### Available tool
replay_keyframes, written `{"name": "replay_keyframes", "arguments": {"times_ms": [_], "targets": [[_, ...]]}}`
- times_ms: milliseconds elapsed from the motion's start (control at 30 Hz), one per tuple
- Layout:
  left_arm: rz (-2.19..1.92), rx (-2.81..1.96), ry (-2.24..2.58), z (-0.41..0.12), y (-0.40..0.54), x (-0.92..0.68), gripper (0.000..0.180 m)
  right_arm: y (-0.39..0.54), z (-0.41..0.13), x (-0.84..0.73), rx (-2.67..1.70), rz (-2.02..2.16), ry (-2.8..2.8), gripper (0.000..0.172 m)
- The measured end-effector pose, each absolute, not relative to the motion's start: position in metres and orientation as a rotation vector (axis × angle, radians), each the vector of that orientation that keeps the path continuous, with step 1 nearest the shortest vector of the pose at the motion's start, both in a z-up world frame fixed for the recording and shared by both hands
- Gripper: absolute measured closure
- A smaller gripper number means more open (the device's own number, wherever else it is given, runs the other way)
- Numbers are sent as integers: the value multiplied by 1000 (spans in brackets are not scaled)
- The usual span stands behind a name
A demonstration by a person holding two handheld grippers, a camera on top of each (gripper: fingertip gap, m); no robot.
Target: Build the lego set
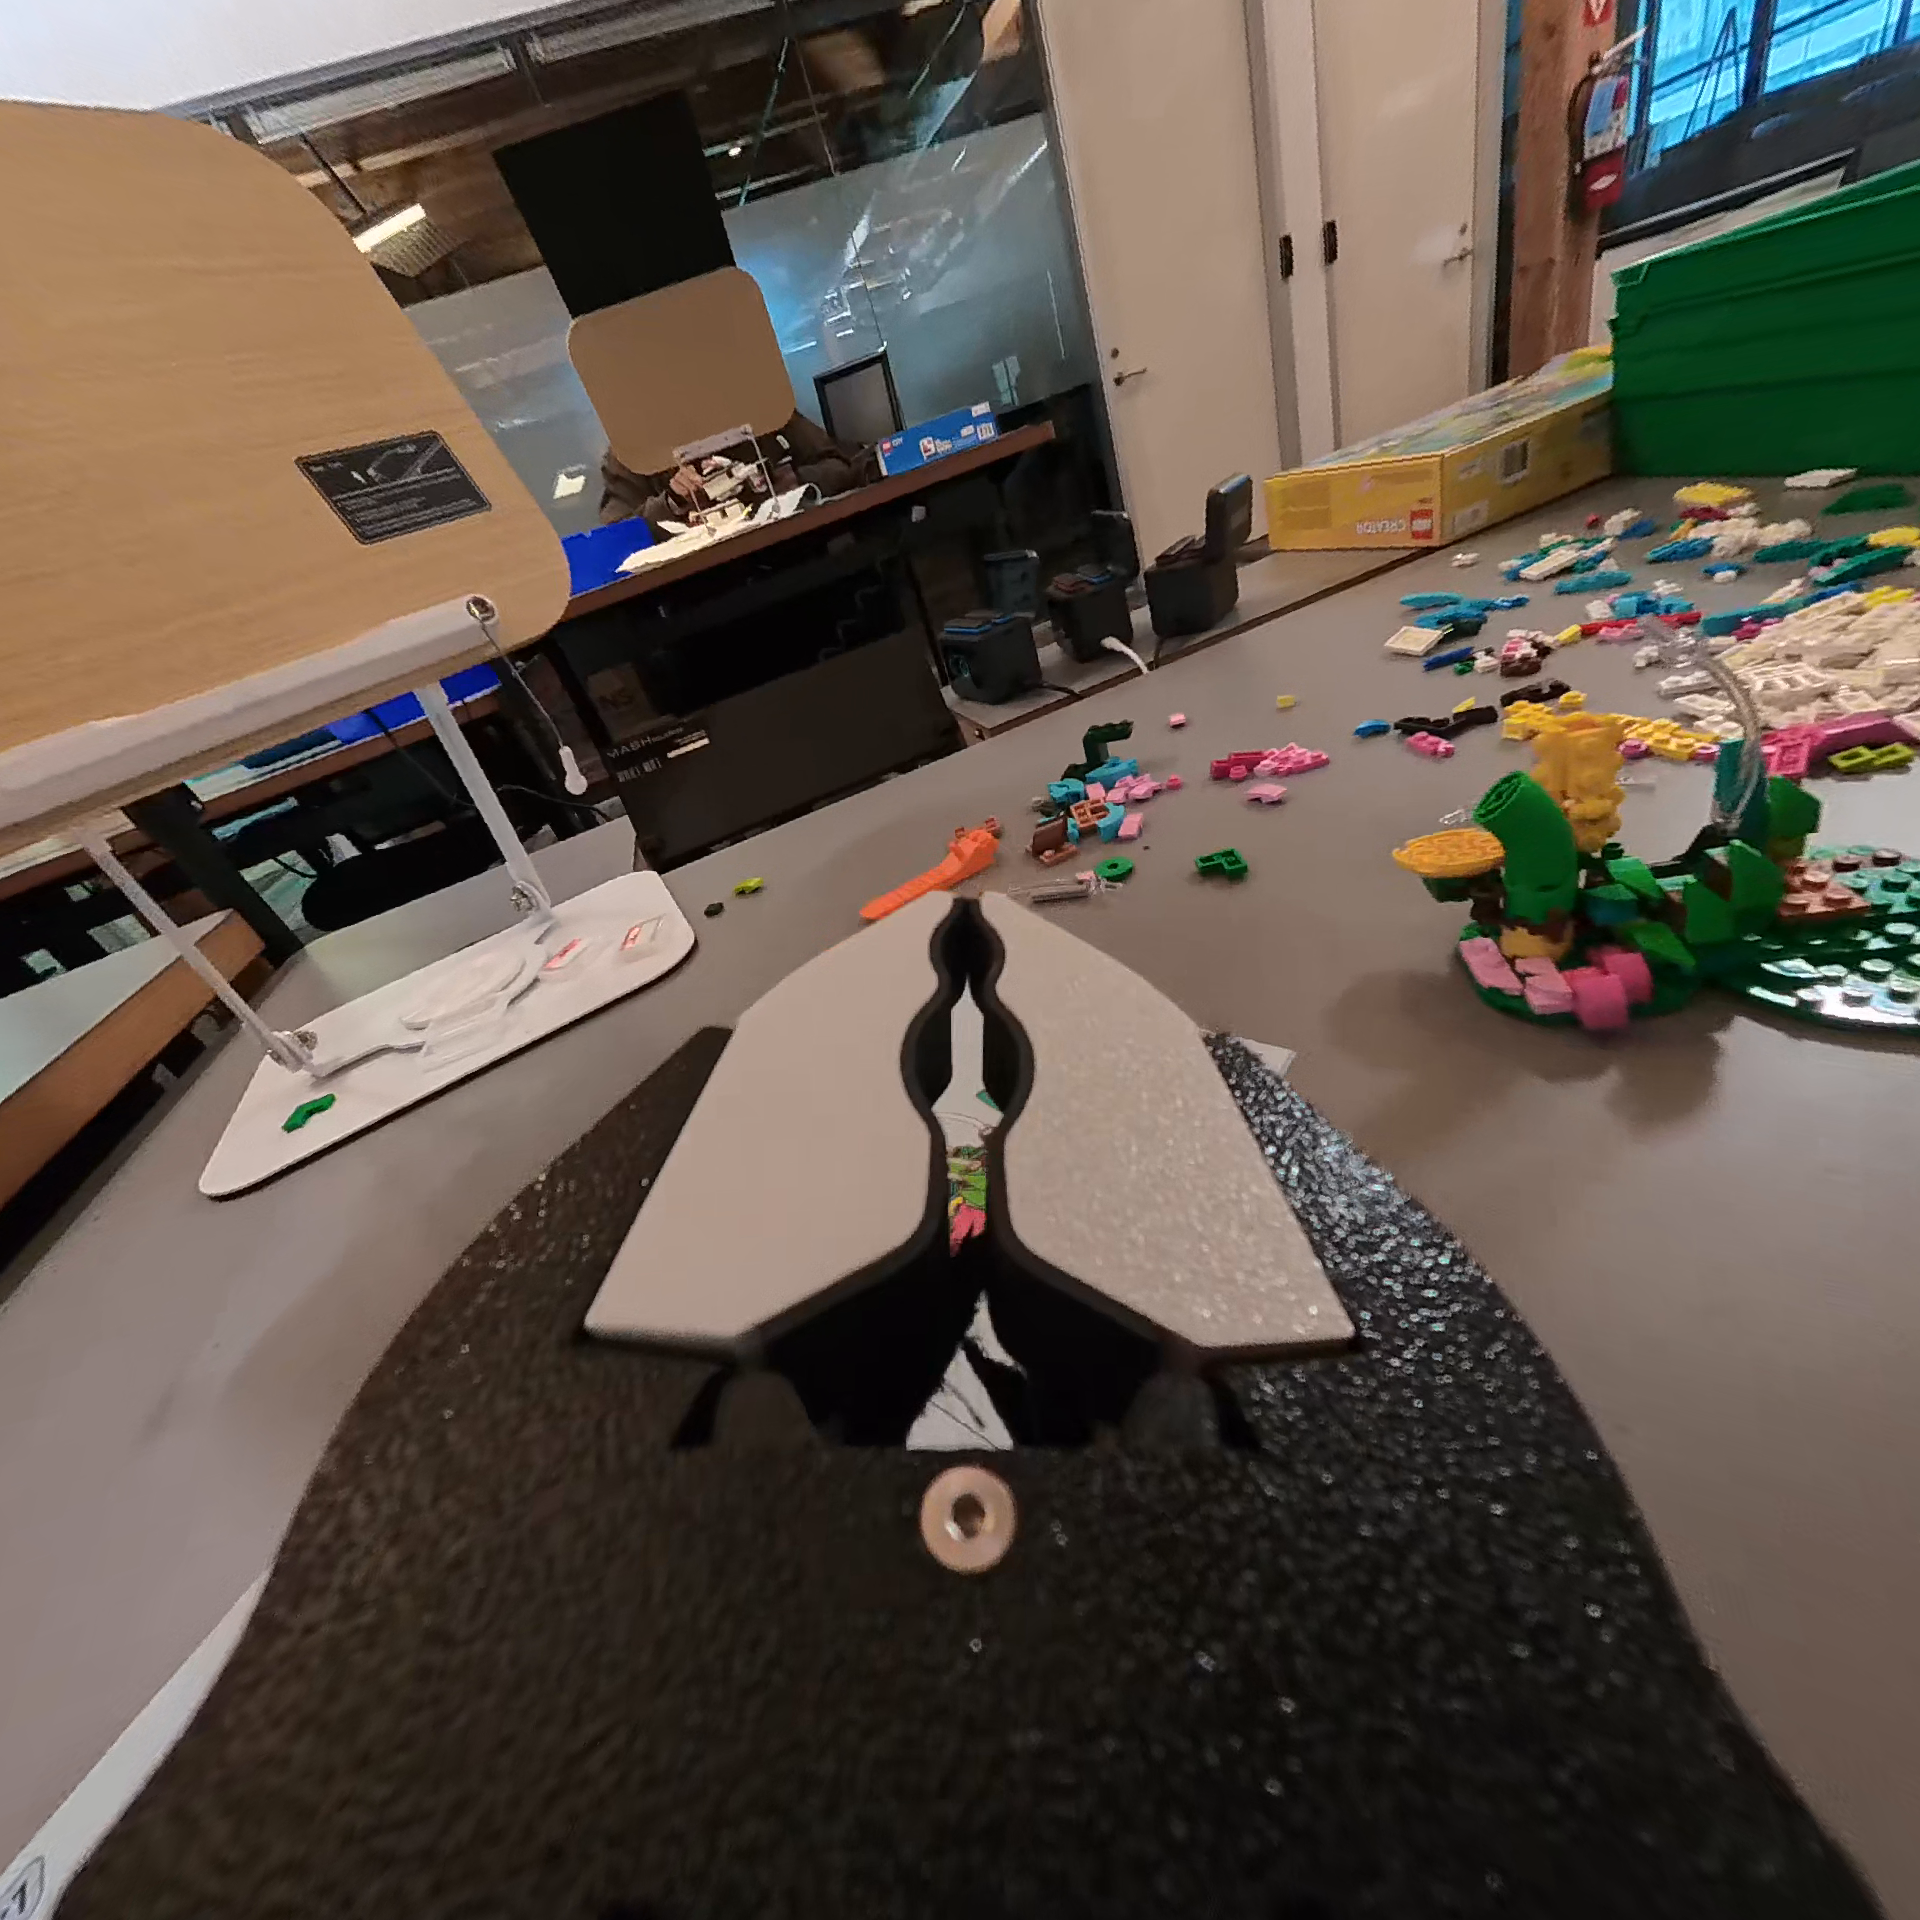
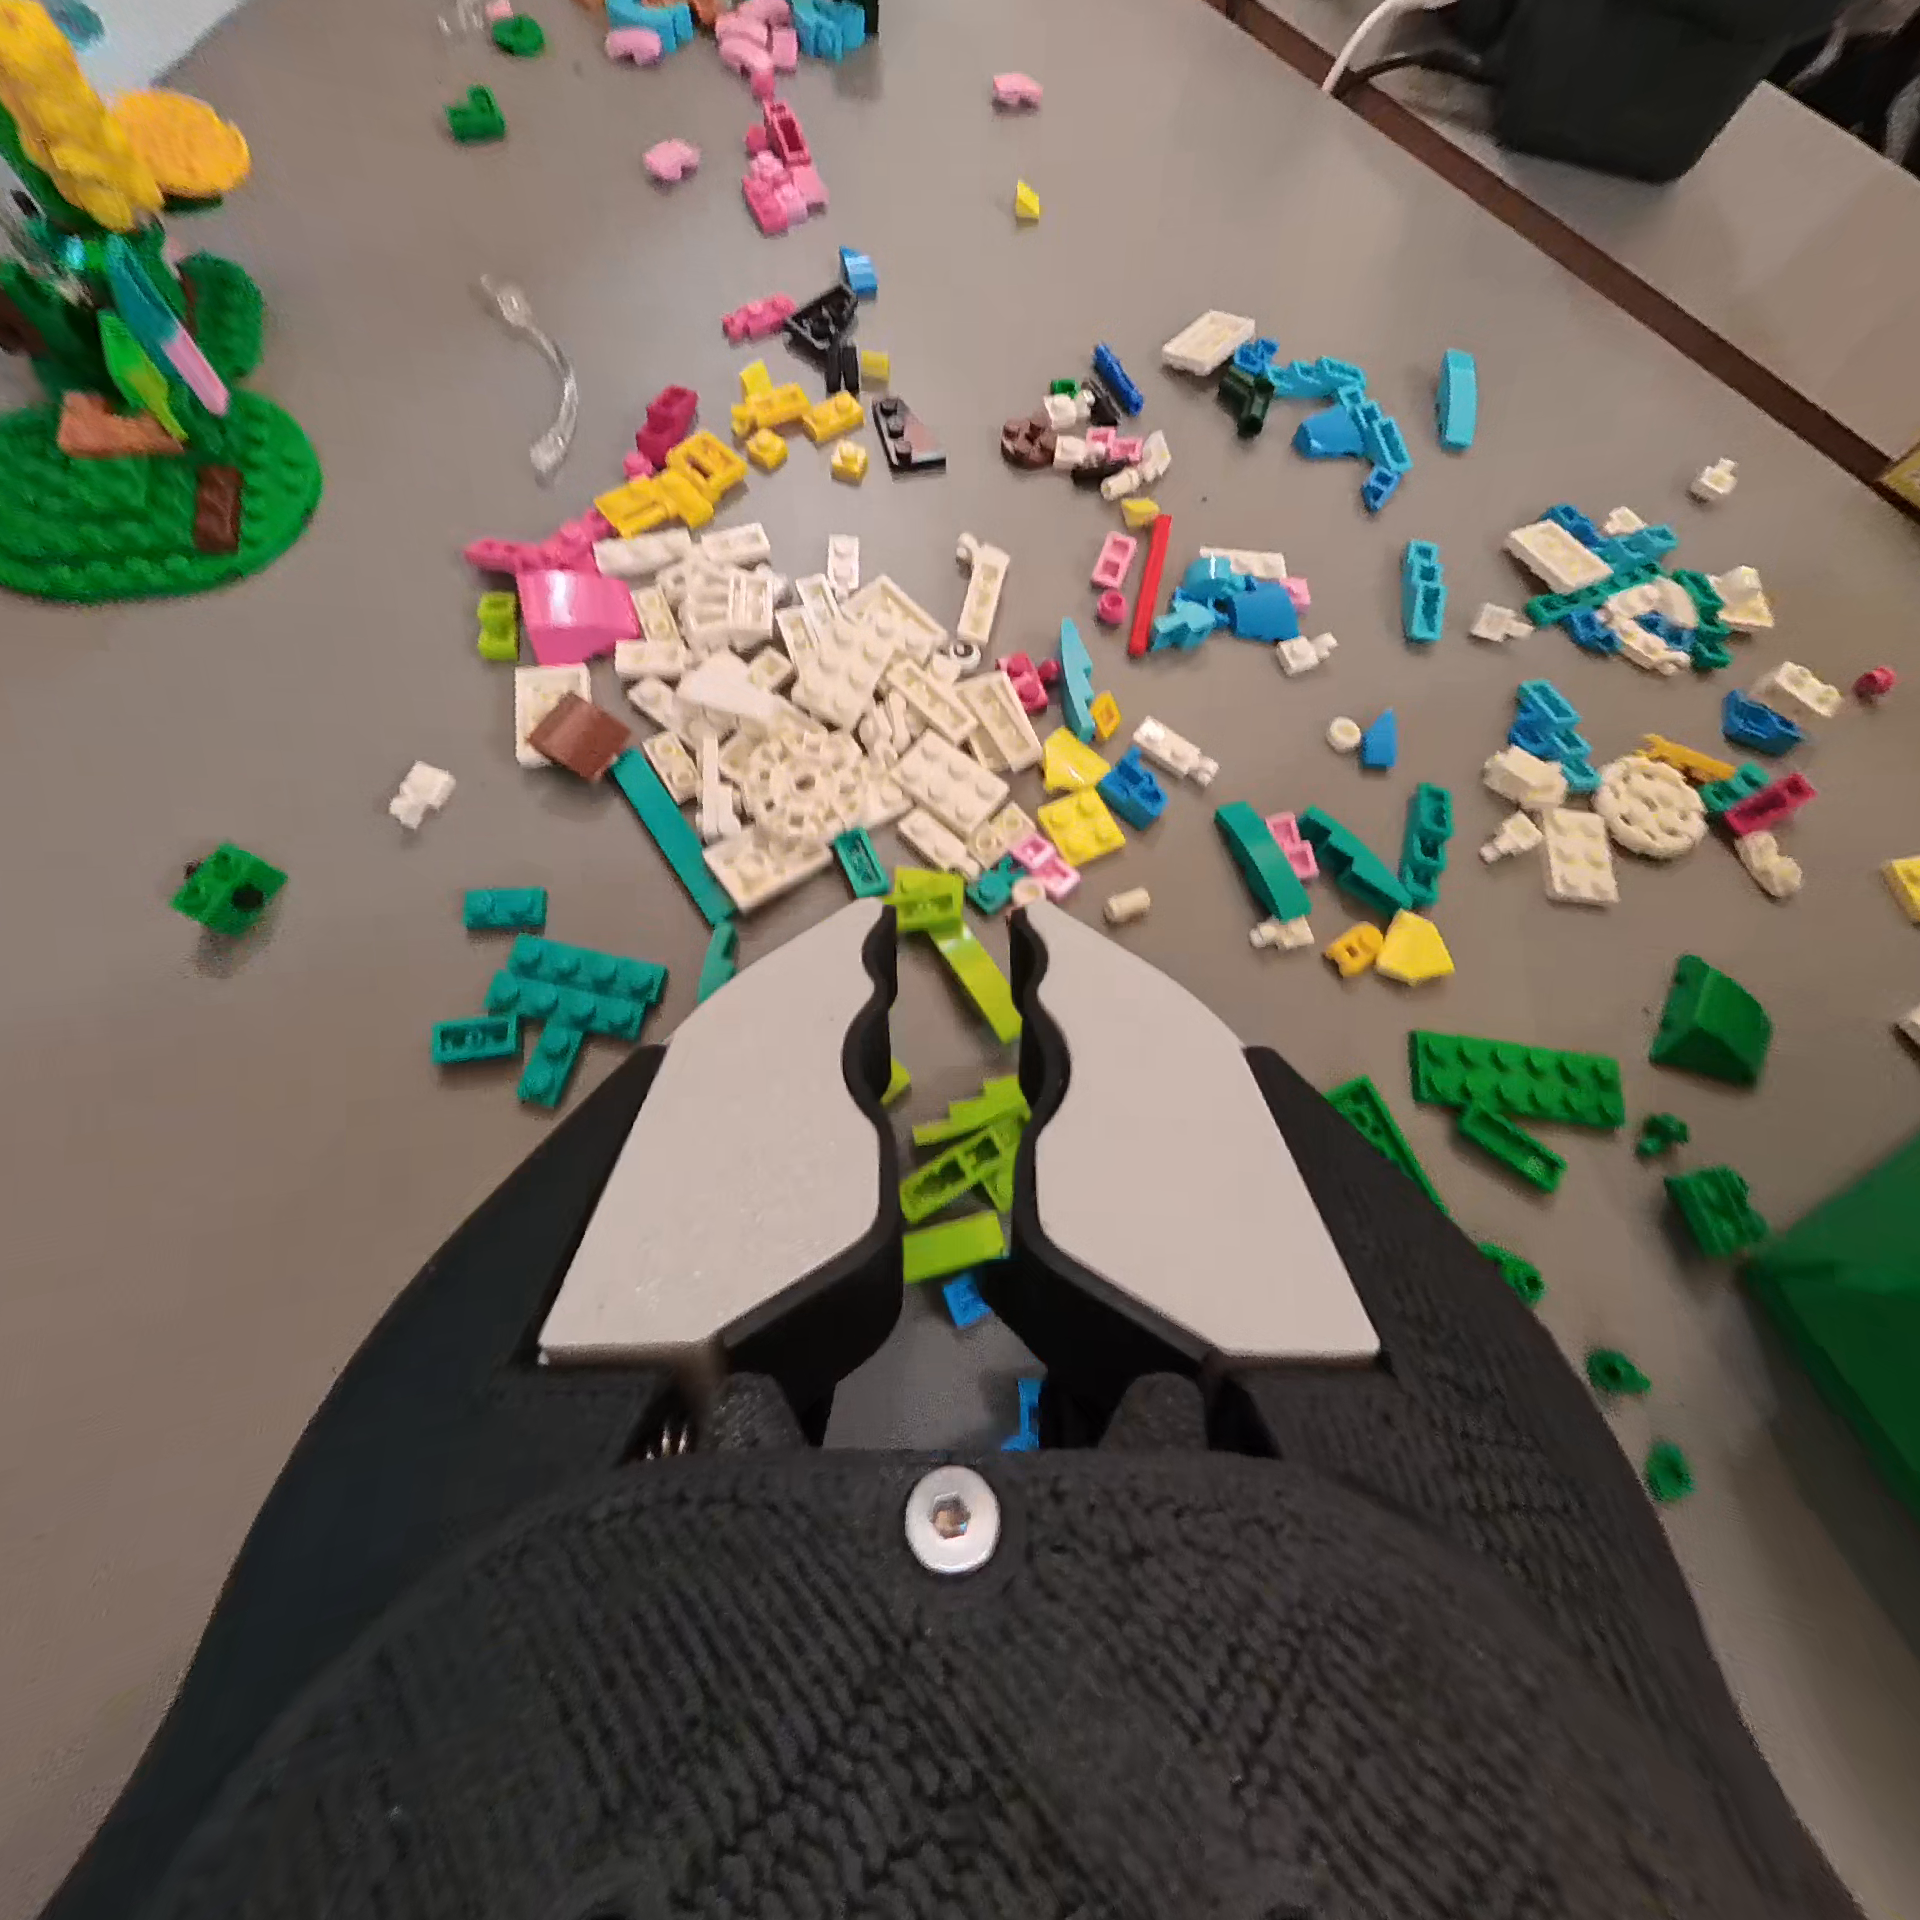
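Right claw (image 2: 948, 920) gapes slightly over loose lime bricks (image 2: 961, 1164); left claw (image 1: 971, 914) is closed, bare.

**Left gripper closed, right gripper parted**

The left gripper (image 1: 971, 914) sits at the centre of its view, angled low and forward, grey fingers (image 1: 831, 1122) meeting at the tips. The right gripper (image 2: 951, 920) tilts steeply downward, its fingertips (image 2: 1101, 987) apart with a clear gap between them.
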State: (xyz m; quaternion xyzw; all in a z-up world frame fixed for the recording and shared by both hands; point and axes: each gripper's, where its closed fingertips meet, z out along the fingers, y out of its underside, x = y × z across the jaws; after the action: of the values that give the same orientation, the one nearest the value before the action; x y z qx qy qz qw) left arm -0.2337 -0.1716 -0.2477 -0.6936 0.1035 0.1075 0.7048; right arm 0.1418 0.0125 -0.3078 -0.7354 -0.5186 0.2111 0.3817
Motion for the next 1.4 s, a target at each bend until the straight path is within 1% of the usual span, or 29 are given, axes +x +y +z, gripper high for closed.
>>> {"name": "replay_keyframes", "arguments": {"times_ms": [100, 333, 600, 767, 967, 1200, 1300, 1400], "targets": [[270, -1551, 232, -249, -170, -237, 180, 20, -307, 127, -1883, 596, -1325, 153], [312, -1565, 257, -251, -168, -240, 180, 35, -309, 111, -1854, 518, -1376, 153], [338, -1577, 338, -255, -166, -230, 180, 52, -302, 129, -1847, 476, -1181, 153], [311, -1562, 302, -252, -168, -233, 180, 62, -293, 145, -1844, 459, -1079, 153], [289, -1558, 272, -250, -169, -236, 180, 70, -296, 161, -1883, 408, -1041, 152], [272, -1556, 250, -249, -169, -238, 180, 84, -296, 220, -1999, 185, -950, 153], [271, -1560, 247, -250, -169, -238, 180, 84, -302, 271, -2084, -101, -1001, 153], [280, -1565, 257, -251, -169, -237, 180, 73, -303, 296, -2158, -110, -981, 153]]}}
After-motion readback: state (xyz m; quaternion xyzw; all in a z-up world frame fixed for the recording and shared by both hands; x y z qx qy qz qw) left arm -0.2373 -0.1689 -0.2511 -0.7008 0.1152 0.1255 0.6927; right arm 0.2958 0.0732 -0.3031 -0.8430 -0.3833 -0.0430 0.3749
